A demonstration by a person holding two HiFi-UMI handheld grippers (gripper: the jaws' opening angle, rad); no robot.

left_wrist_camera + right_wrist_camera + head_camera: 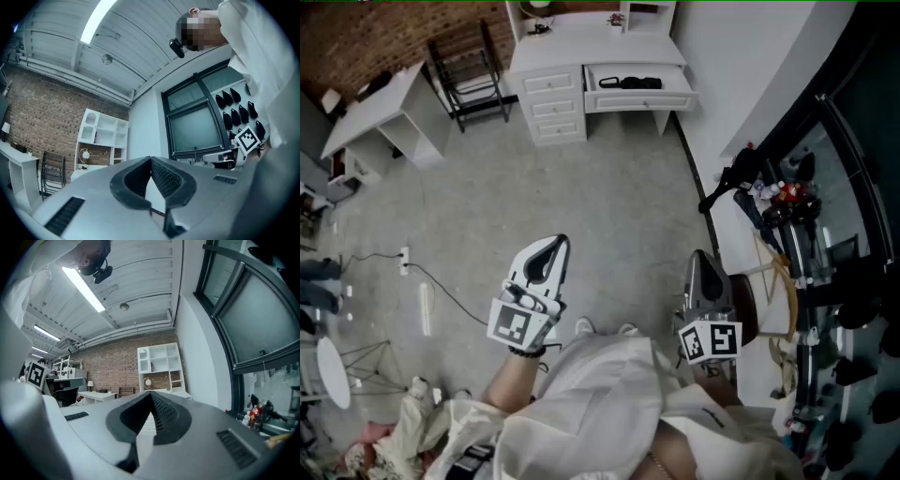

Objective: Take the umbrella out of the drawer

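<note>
A black folded umbrella [630, 82] lies in the open white drawer [639, 98] of the desk at the far end of the room. Both grippers are held near my body, far from the drawer. My left gripper [558, 242] is shut with nothing between its jaws; in the left gripper view the left gripper [150, 159] has its pads meeting at the tip and looks towards a white shelf unit [104, 136]. My right gripper [701, 255] is likewise shut and empty, and in the right gripper view the right gripper [151, 393] faces the brick wall, with its pads closed together.
The white desk [553, 94] has a stack of closed drawers left of the open one. A black metal rack [469, 80] and a second white table [375, 108] stand to its left. A power strip with cable [404, 261] lies on the floor. A cluttered table [769, 225] lines the right wall.
</note>
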